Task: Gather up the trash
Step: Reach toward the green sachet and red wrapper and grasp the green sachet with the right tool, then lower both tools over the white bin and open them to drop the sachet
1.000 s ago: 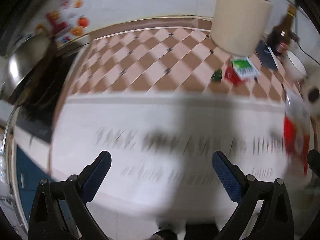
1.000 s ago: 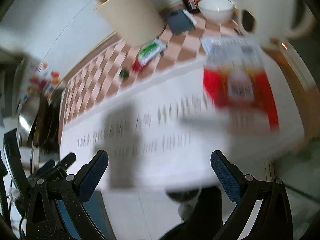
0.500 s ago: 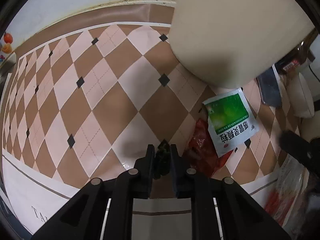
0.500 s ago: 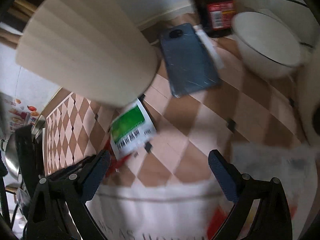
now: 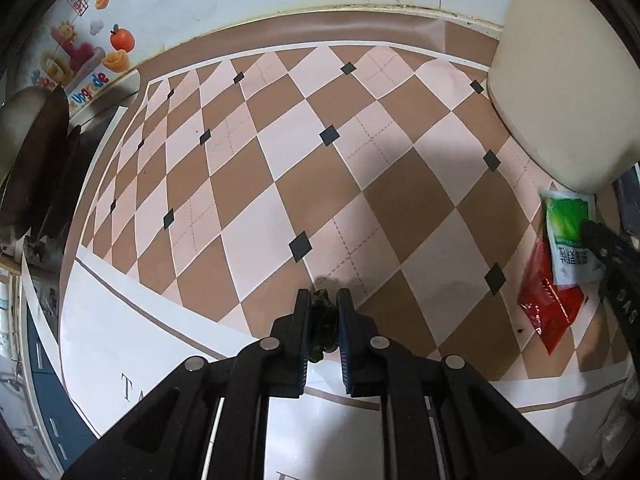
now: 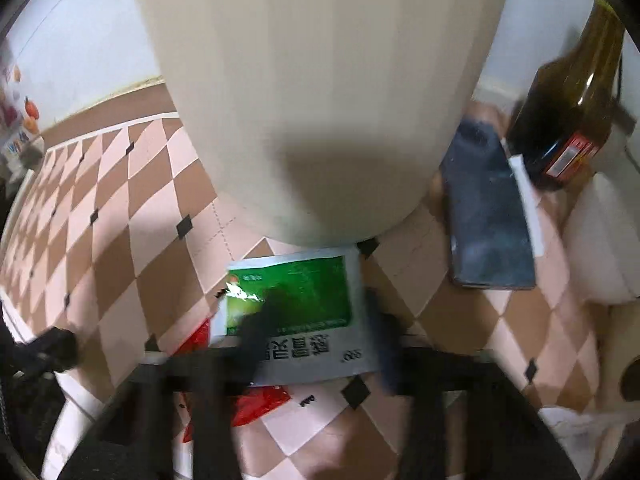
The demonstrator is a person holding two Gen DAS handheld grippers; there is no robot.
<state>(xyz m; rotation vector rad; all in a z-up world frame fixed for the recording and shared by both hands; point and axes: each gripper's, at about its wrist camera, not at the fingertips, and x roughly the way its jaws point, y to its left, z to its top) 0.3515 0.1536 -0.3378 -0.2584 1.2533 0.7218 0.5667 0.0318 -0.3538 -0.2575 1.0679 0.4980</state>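
Trash first: a small dark green scrap (image 5: 322, 320) sits pinched between the fingers of my left tongs (image 5: 323, 304), which are nearly closed on it, only the scrap's thickness keeping them apart. Scrap rides just above the checkered mat (image 5: 280, 184); I cannot tell if it touches.

Right tongs (image 6: 320, 320) are blurred. Fingers straddle the green and white sachet (image 6: 296, 312), one on each side of it, still set wide; whether they have any hold on it I cannot tell. Sachet lies flat on the mat, directly between the fingers, overlapping a red wrapper (image 6: 256, 404) that pokes out on the near left.

Just beyond the sachet, touching or nearly touching its far edge: the big cream container (image 6: 320, 100). Right of it, a dark flat phone-like slab (image 6: 488, 216), then a dark bottle (image 6: 568, 92) further back.

Risks, my read:
- Flat sachet may slide instead of lifting; the fingers could skate over the foil.
- Pushing forward could nudge the container.
- Closing low may snag the red wrapper too, or the mat.
- The left scrap is tiny; any slackening drops it.
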